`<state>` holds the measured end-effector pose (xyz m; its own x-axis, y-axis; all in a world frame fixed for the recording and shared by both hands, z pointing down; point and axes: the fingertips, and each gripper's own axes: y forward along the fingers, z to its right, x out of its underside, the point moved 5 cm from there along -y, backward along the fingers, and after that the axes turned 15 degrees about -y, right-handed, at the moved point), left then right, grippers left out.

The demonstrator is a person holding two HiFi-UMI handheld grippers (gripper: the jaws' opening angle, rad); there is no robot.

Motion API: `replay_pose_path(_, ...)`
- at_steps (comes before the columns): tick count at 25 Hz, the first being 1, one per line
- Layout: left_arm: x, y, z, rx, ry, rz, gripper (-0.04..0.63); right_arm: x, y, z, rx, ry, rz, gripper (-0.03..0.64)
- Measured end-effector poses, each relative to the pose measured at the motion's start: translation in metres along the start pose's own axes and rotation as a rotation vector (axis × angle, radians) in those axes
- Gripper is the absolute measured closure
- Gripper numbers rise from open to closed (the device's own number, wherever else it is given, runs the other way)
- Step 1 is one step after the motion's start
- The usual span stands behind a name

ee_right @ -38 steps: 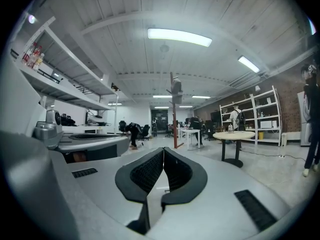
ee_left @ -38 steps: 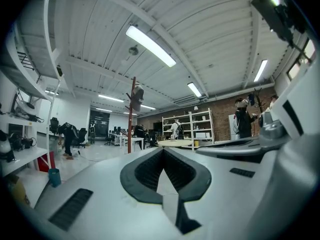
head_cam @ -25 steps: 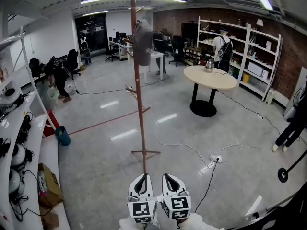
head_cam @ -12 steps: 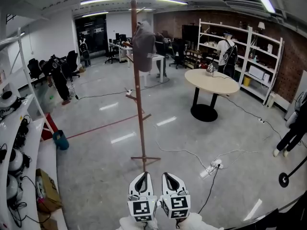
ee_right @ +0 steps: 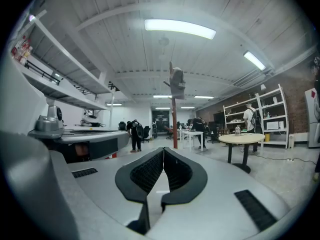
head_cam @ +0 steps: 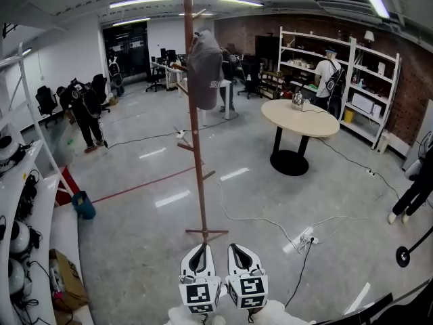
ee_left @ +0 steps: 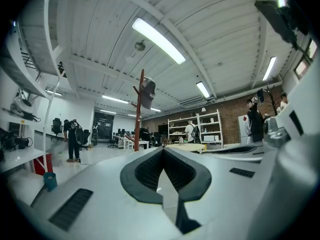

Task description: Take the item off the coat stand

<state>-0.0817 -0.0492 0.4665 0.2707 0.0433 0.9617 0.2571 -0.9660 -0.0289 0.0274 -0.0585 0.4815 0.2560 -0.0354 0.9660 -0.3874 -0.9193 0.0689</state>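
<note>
A tall brown coat stand rises from the shiny floor straight ahead, its cross-shaped foot just beyond my grippers. A grey cloth item hangs from a peg near its top. It also shows in the left gripper view as the grey item on the stand, and in the right gripper view as the grey item on the stand. My left gripper and right gripper are held level side by side, low at the front. Both are shut with nothing in them, well short of the item.
A round table stands to the right, with white shelving behind it. Cables and a power strip lie on the floor at the right. A workbench and a blue bin line the left. People stand further back.
The coat stand has come nearer and its foot now lies just ahead of the grippers. Both grippers stay shut, side by side. People in the background have shifted.
</note>
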Motion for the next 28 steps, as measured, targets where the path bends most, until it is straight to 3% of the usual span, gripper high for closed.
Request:
replay_pose_path(8,-0.006,0.038,-0.026,0.024,-0.003,0.01,0.597,-0.002,0.044,0.003,0.026,-0.01,0.002,0.607)
replay_pose_path(28,-0.002,0.109,-0.036,0.074,-0.038,-0.008,0.597,0.006,0.102,0.037,0.074,-0.039,-0.029,0.607)
